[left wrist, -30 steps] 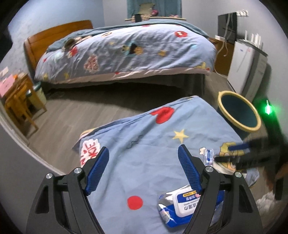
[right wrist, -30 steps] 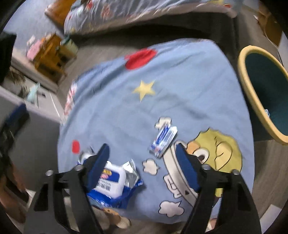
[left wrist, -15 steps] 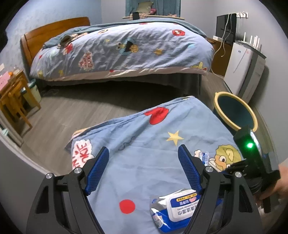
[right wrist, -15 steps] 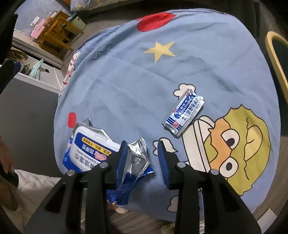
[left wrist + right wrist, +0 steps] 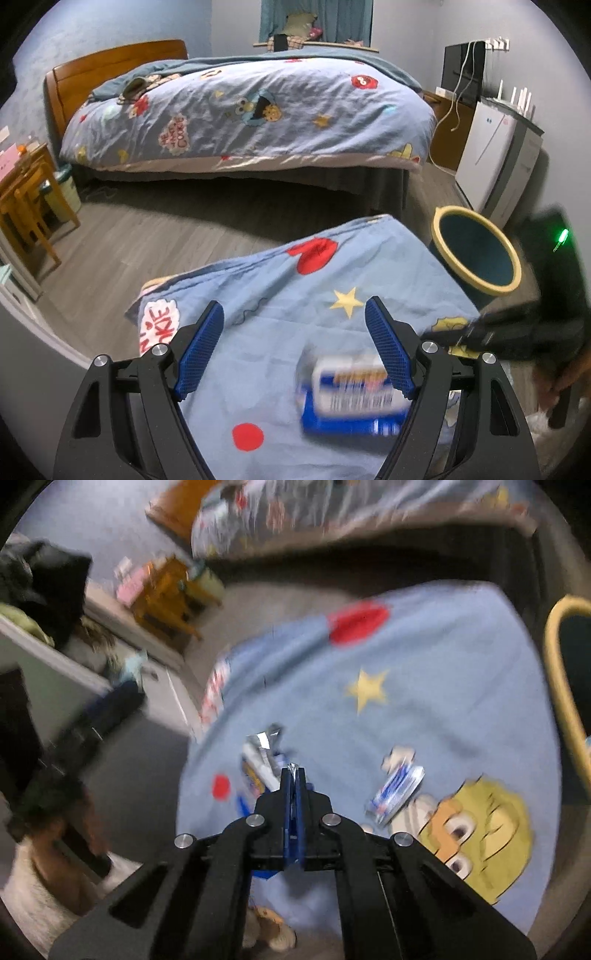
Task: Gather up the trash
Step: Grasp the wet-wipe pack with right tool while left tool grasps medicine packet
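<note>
A blue-and-white wet-wipes packet [image 5: 352,393] with a crumpled foil edge shows blurred just above the blue cartoon blanket [image 5: 280,295]. My right gripper [image 5: 293,771] has its jaws closing tight, and they pinch the foil edge of that packet [image 5: 258,764], which hangs to the left of the tips. A small blue-and-white sachet [image 5: 395,790] lies flat on the blanket to the right. My left gripper [image 5: 293,321] hovers open over the blanket with nothing between its fingers; the packet sits near its right finger [image 5: 388,350]. The right gripper [image 5: 461,334] shows as a dark blur at the right.
A dark bin with a yellow rim [image 5: 491,291] stands open on the floor past the blanket's right edge [image 5: 554,657]. A large bed [image 5: 258,110] fills the back of the room. A wooden stool [image 5: 26,192] stands at the left, white appliances [image 5: 487,155] at the right.
My right gripper came down over the wipes packet, shut on its foil edge and rose, dragging the packet. The left gripper stayed open and nearly still.
</note>
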{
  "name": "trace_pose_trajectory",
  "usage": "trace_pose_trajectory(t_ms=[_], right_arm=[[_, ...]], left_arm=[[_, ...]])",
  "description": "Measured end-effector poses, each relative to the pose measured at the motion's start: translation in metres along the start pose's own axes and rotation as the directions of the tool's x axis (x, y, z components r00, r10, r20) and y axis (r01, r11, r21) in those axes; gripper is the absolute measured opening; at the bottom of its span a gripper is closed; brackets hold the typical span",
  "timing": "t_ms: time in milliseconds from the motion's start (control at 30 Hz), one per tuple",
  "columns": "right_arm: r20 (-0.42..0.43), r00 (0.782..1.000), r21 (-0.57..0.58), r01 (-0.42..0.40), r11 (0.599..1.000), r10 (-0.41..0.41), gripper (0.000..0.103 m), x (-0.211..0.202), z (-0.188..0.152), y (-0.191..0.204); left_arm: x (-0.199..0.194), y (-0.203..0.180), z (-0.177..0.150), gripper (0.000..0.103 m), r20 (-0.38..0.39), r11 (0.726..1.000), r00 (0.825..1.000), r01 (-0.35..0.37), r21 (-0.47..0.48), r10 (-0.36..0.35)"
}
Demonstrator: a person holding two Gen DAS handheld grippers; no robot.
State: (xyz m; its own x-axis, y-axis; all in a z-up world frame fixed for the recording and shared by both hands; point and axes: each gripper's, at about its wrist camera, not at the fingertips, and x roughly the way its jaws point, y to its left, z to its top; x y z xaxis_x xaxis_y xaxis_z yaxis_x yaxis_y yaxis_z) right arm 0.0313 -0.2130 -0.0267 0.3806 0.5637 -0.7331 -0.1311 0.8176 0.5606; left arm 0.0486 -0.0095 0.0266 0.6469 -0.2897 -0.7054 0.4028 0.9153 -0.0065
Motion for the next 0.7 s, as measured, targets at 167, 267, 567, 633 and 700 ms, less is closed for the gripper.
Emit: trace_pose_trajectory(t_ms=[167,267,567,633,700], right_arm=[[0.155,0.986,0.038,0.054,0.998,-0.059,0.002,-0.044,0.023,-0.013],[0.228,0.966,0.051,0.116,0.992,-0.125,0.002,-0.066,0.032,-0.020],[0.330,0.912,0.099,0.224,0.970,-0.244,0.002,-0.109,0.050,-0.056],[0.342,0.902,0.107,0.241,0.965,-0.263,0.002,-0.116,0.048,-0.063],[0.348,0.897,0.112,0.248,0.962,-0.272,0.002,-0.122,0.046,-0.069]], left_arm=[[0.007,-0.006,0.002,0.079,-0.011,1.000,1.000,0.019,-0.005,-0.019],[0.021,-0.020,-0.002,0.079,-0.046,0.999,0.999,0.030,0.025,-0.029],[0.095,-0.097,-0.038,0.079,-0.230,0.985,0.968,0.129,0.117,-0.099],[0.109,-0.111,-0.047,0.079,-0.266,0.979,0.959,0.137,0.149,-0.093],[0.122,-0.121,-0.056,0.079,-0.300,0.975,0.950,0.146,0.168,-0.090]])
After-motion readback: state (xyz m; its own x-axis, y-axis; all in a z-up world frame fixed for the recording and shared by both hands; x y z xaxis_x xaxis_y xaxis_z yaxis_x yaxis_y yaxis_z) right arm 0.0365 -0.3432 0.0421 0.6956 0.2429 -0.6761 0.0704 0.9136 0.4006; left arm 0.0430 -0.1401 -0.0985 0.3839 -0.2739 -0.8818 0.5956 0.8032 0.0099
